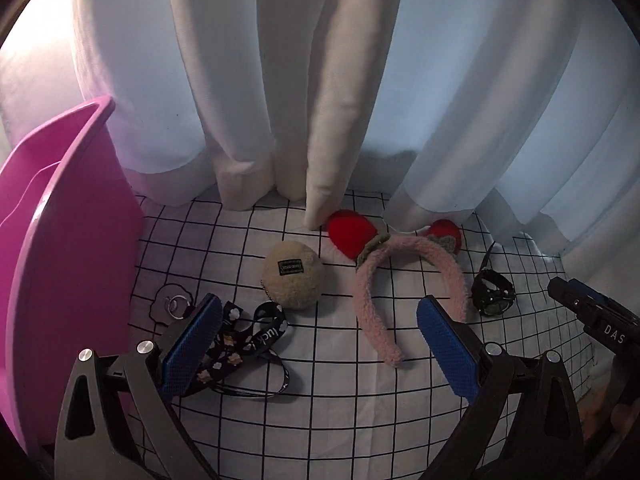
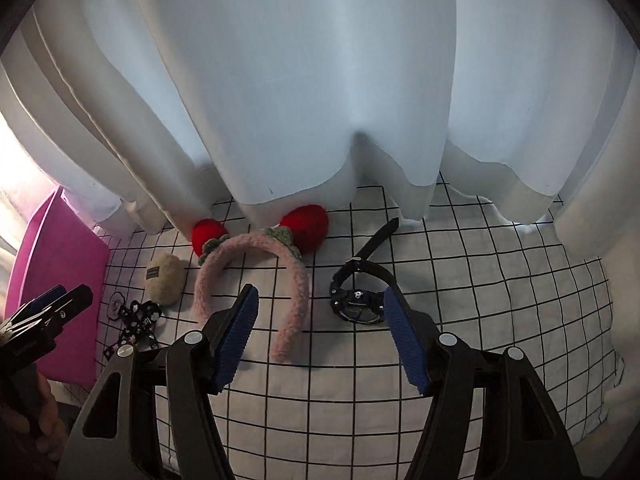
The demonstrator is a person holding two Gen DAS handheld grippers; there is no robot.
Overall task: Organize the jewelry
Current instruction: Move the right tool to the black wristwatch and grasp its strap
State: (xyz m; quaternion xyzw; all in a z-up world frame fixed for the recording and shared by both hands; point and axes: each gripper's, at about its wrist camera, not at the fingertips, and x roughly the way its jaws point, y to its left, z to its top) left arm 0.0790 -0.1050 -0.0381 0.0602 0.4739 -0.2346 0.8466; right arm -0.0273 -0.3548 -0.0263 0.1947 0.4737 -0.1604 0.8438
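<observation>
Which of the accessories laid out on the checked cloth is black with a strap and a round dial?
The wristwatch, lying to the right of the pink headband. The headband and the beige pouch are fuzzy and pale, and the lanyard is a flat patterned ribbon.

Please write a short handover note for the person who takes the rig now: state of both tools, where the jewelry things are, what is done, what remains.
Left tool: open, empty, above the black lanyard.
Right tool: open, empty, between the pink headband and the black watch.
All lie on the checked cloth: also a beige plush pouch and a ring near the pink bin.
Done: nothing visibly sorted.
Left: every item, probably into the bin.
</observation>
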